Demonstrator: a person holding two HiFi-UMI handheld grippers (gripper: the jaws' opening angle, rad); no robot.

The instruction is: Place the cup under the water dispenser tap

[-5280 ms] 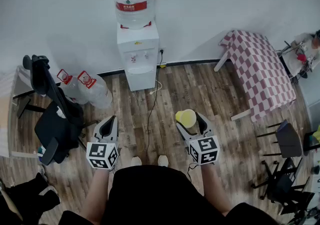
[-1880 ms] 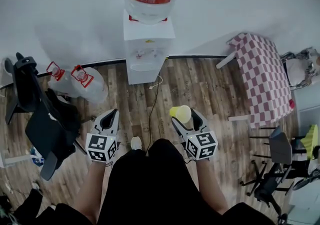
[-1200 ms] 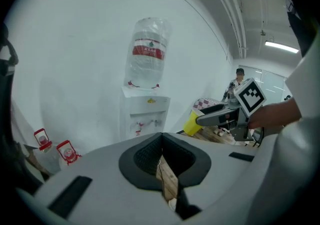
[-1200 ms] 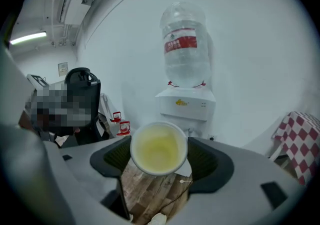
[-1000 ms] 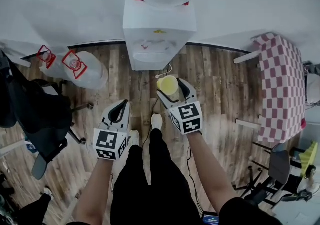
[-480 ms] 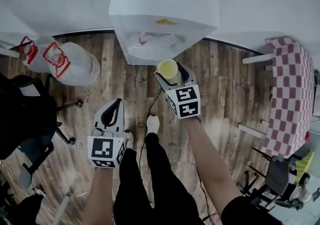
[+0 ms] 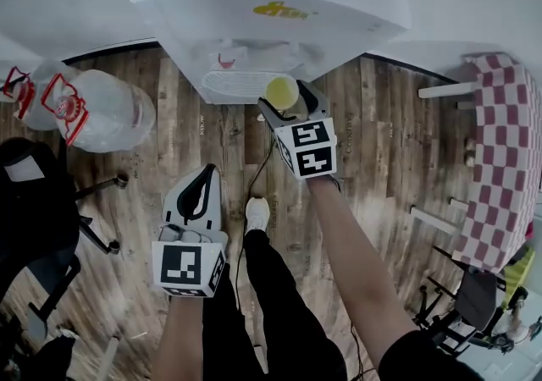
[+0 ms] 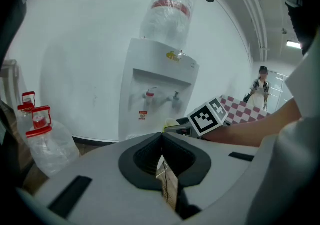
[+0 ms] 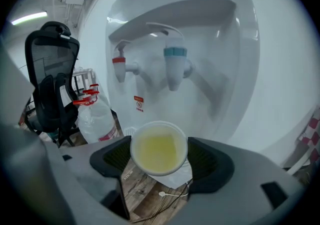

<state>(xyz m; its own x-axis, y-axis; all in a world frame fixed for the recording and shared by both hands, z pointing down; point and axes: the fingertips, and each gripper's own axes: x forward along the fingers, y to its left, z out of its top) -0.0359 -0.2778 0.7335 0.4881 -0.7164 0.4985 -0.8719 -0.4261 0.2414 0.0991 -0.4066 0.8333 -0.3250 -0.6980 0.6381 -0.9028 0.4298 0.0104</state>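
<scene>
A yellow cup (image 7: 282, 91) (image 9: 159, 148) sits upright between the jaws of my right gripper (image 7: 289, 105) (image 9: 160, 154), which is shut on it. The cup is held just in front of the white water dispenser (image 7: 271, 7) (image 9: 200, 59), below and short of the blue tap (image 9: 174, 66); a red tap (image 9: 120, 68) is to its left. The drip tray (image 7: 233, 85) lies under the taps. My left gripper (image 7: 201, 193) (image 8: 163, 179) hangs back over the floor, shut with nothing in it. In the left gripper view the dispenser (image 8: 157, 94) and the right gripper's marker cube (image 8: 210, 115) stand ahead.
Spare water bottles (image 7: 93, 108) (image 9: 95, 114) lie on the wood floor left of the dispenser. A black office chair (image 9: 50, 84) stands further left. A checkered table (image 7: 508, 142) is at the right. A cable (image 7: 258, 176) runs across the floor by my feet.
I have walked up to the dispenser. My right gripper has carried the cup forward and up, close to the tap alcove. The left gripper stayed low and shut.
</scene>
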